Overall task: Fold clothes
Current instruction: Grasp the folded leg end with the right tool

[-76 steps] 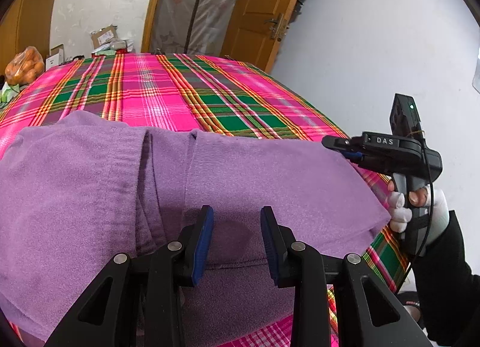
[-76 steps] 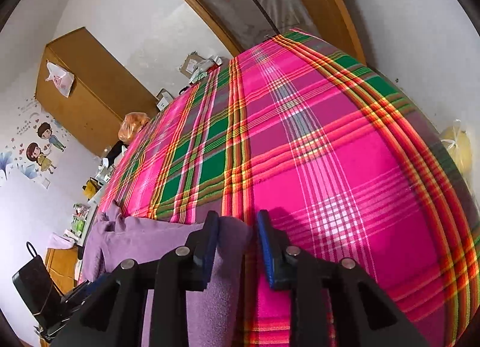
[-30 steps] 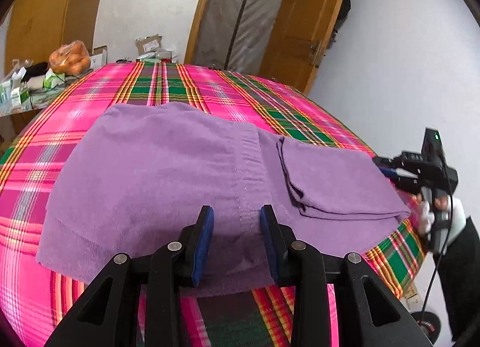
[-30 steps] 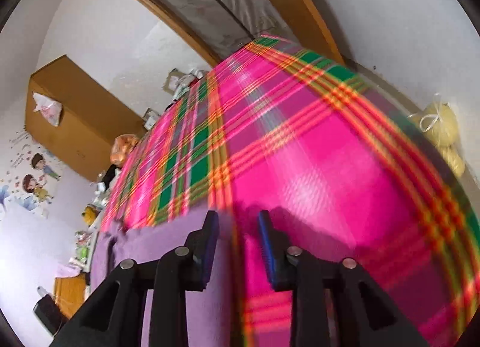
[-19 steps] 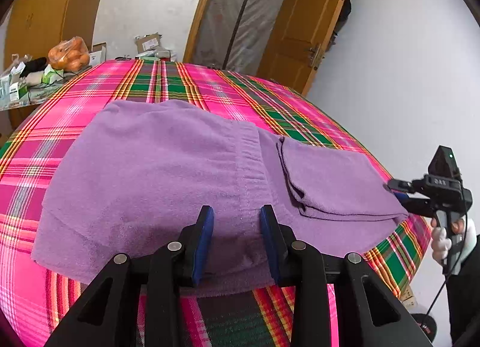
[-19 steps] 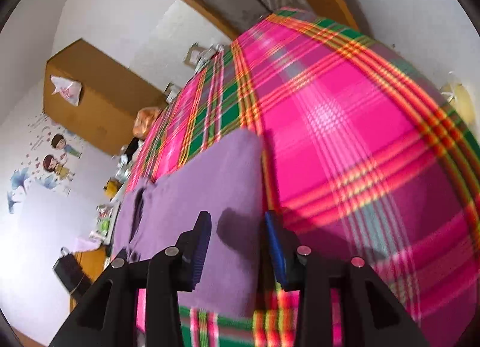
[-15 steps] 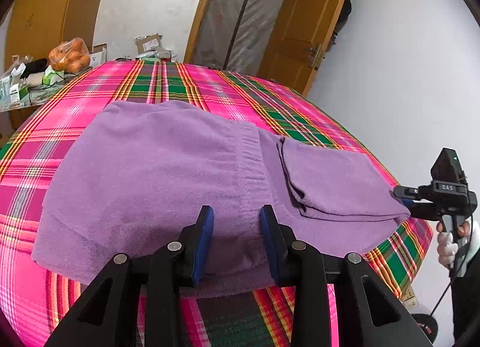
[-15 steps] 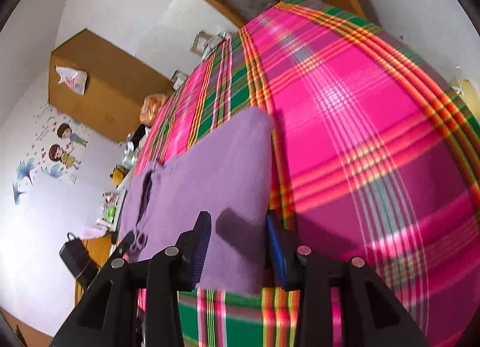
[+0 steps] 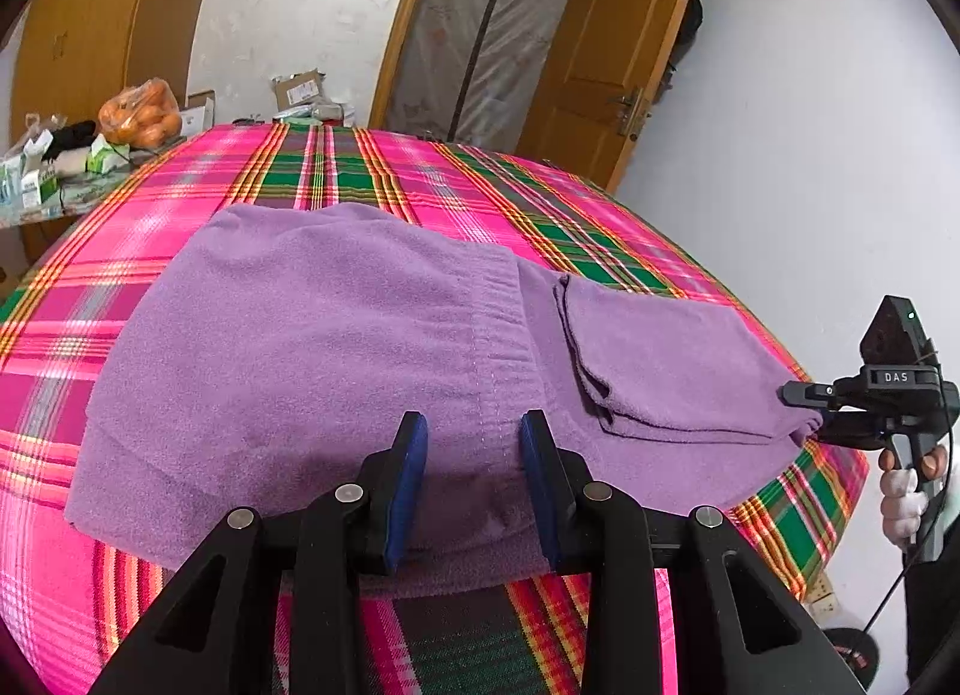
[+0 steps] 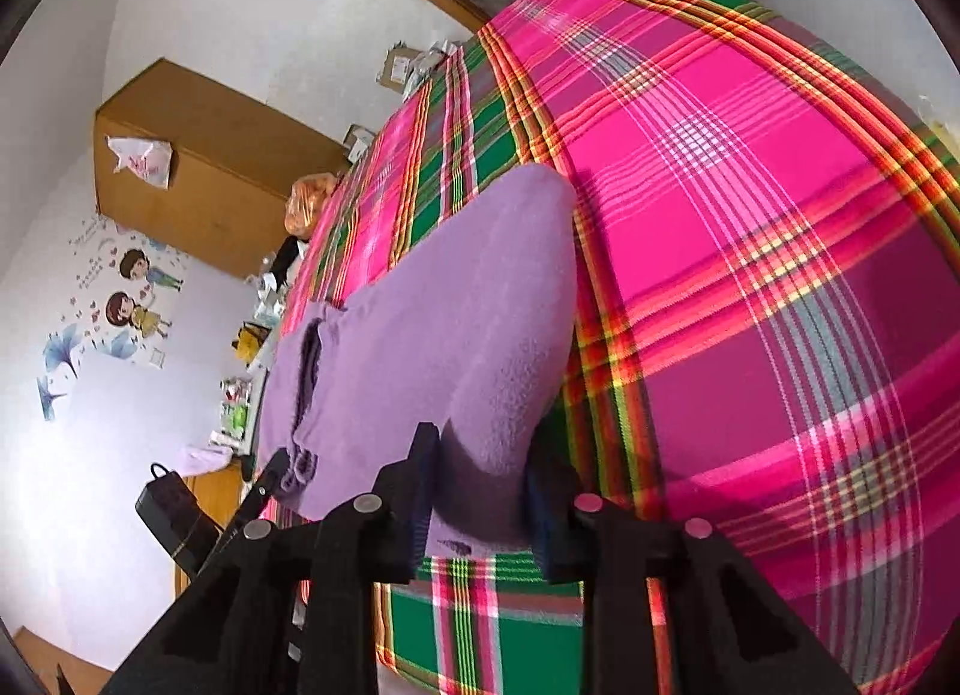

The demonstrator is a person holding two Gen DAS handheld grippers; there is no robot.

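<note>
Purple fleece garment (image 9: 336, 359), soft and nappy, lies flat on the plaid pink-green bedspread (image 9: 456, 185), folded panel at its right. Left tongs (image 9: 474, 479) gape, released, over the near hem. Right tongs (image 10: 480, 491) straddle the right corner; grip undeterminable. Only the right view shows wall stickers (image 10: 129, 299); wooden door (image 9: 612, 53) far.

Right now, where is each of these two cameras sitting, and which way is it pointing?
Left wrist view: sits on the left hand-held gripper, looking across the purple garment on the plaid bed toward the door; the right hand-held gripper and gloved hand show.
Right wrist view: sits on the right hand-held gripper at the garment's end, tilted, facing the wardrobe.
Shared: garment, bed.
</note>
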